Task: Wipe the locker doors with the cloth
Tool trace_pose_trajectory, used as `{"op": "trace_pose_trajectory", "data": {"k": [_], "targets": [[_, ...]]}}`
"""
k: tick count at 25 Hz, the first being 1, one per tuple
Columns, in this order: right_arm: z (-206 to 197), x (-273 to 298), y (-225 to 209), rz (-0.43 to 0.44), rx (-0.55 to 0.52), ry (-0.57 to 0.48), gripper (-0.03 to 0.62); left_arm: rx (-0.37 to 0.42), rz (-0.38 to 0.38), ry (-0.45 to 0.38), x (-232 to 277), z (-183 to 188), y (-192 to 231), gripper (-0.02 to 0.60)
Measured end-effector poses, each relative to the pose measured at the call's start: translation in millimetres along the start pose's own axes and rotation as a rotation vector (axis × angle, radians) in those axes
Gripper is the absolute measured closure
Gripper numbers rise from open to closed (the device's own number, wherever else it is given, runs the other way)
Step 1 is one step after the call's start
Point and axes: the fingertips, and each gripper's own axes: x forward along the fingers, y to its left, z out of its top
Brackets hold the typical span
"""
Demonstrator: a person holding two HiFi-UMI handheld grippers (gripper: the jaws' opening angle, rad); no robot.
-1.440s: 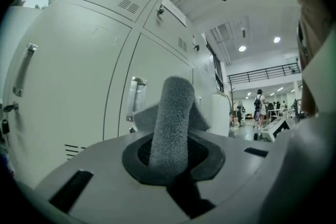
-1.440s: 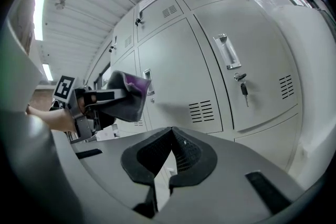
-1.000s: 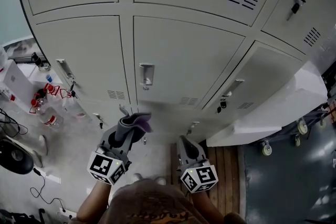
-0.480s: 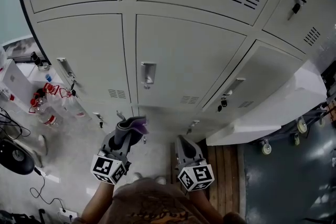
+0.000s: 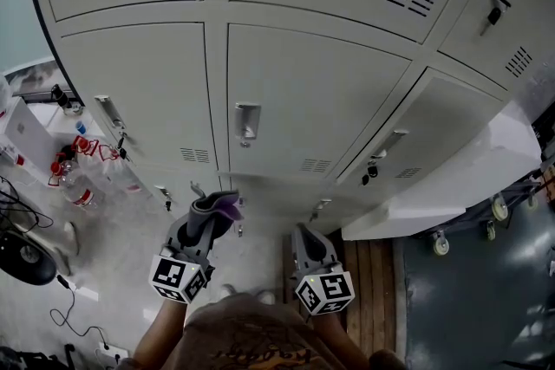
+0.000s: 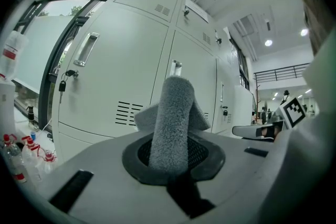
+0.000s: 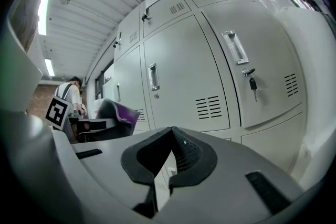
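Head view: left gripper (image 5: 215,212) clamps the folded cloth (image 5: 224,205), held low and apart from the locker doors (image 5: 303,100), which stand on its far side; right gripper (image 5: 303,234), jaws almost together and empty, hangs just to its right.
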Motion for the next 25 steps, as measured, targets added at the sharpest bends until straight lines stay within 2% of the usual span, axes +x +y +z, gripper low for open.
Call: {"op": "trace_pose_trajectory", "data": {"k": [25], "targets": [[-3.1, 2.4, 2.1, 0.012, 0.007, 0.014, 0.595, -0.002, -0.013, 0.048, -0.8, -2.7, 0.5, 0.540]]}}
